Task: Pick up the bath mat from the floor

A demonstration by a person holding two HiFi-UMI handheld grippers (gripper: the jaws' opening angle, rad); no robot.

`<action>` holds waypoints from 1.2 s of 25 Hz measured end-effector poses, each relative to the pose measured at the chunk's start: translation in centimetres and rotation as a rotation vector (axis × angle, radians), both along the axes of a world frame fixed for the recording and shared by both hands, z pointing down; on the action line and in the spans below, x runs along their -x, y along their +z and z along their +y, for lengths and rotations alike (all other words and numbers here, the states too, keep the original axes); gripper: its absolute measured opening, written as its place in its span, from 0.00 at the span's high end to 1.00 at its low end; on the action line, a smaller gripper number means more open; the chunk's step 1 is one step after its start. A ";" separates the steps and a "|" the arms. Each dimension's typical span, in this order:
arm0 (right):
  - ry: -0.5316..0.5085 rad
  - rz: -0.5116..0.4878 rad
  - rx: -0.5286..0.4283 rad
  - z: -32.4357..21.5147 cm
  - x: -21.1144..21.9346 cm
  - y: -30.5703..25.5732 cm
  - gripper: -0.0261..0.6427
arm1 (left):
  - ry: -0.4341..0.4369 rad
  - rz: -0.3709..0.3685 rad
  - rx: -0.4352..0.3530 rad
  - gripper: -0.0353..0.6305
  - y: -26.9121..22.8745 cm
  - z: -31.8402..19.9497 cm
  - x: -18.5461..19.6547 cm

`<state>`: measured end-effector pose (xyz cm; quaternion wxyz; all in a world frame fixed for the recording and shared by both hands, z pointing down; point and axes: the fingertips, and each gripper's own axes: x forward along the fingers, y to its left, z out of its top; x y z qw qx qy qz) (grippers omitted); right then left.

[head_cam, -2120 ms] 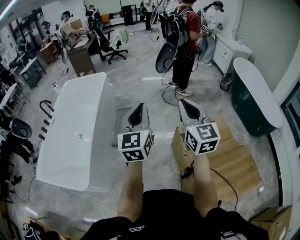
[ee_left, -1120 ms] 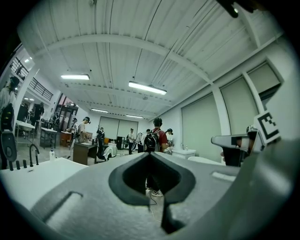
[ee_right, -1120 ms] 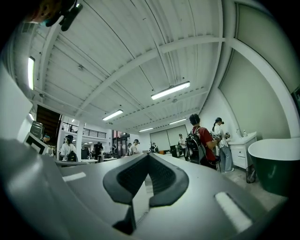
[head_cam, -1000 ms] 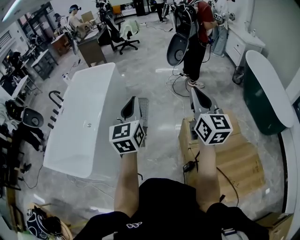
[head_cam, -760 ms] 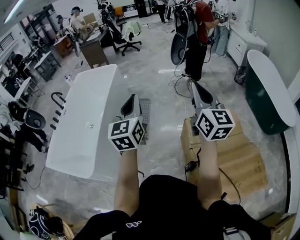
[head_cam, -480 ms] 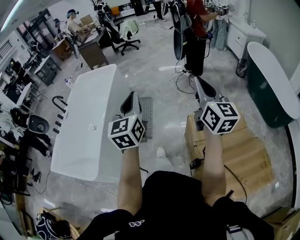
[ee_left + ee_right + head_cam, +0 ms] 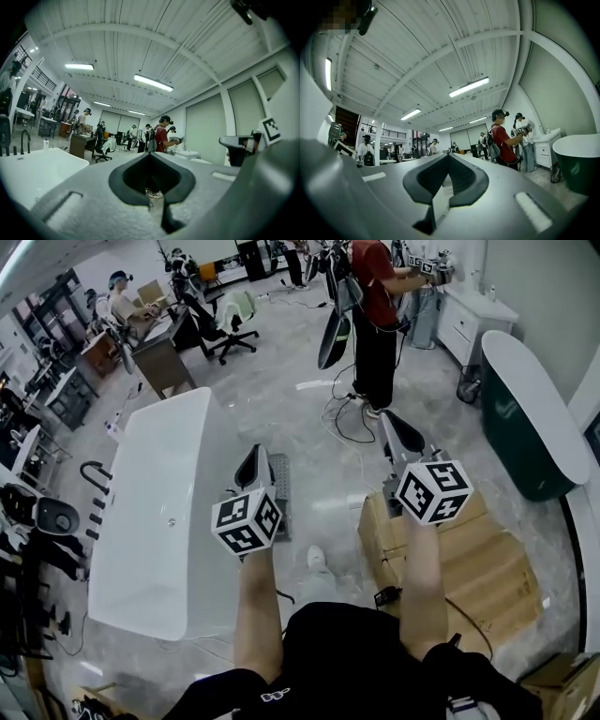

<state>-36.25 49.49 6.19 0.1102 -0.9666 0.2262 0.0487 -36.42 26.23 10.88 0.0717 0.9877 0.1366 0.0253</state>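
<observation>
The bath mat [image 7: 280, 495] is a grey textured strip flat on the floor beside the white bathtub [image 7: 155, 507]. Its left part is hidden behind my left gripper. My left gripper [image 7: 255, 454] is held out above the mat at waist height, jaws shut and empty. My right gripper [image 7: 390, 420] is held out to the right over the cardboard, also shut with nothing in it. Both gripper views look level across the room: the left gripper [image 7: 149, 153] and the right gripper [image 7: 447, 156] show closed jaws, and the mat is in neither.
Flattened cardboard boxes [image 7: 473, 563] lie on the floor at right, with a black cable [image 7: 384, 594] over them. A dark green tub [image 7: 525, 418] stands far right. A person in a red shirt [image 7: 370, 306] stands ahead among floor cables [image 7: 342, 418]. My shoe [image 7: 317, 557] shows below.
The view has shifted as I stepped forward: a shoe has come into sight and the mat now sits right under the left gripper. Both grippers stay shut and held out.
</observation>
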 end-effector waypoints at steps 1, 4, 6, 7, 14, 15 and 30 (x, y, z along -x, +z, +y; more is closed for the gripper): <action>0.004 -0.014 0.003 0.0 -1.0 0.5 0.95 | 0.006 -0.011 0.007 0.94 0.3 0.1 -1.2; 0.008 -0.057 -0.002 -0.4 -4.7 1.9 0.95 | 0.037 -0.041 0.000 0.94 1.2 0.7 -5.1; 0.004 -0.083 -0.011 -1.0 -7.2 2.7 0.95 | 0.054 -0.063 -0.019 0.94 1.5 0.9 -7.8; 0.001 -0.095 -0.016 -1.3 -8.6 3.0 0.95 | 0.059 -0.074 -0.027 0.94 1.6 0.8 -9.2; -0.027 -0.131 -0.073 -4.9 -19.0 4.2 0.95 | 0.043 -0.123 -0.072 0.94 2.3 -2.6 -19.3; -0.028 -0.129 -0.079 -5.6 -20.4 4.2 0.95 | 0.041 -0.126 -0.078 0.94 2.3 -3.3 -20.8; 0.044 -0.125 -0.082 -8.1 -34.5 3.8 0.95 | 0.099 -0.097 -0.150 0.94 2.0 -7.2 -35.6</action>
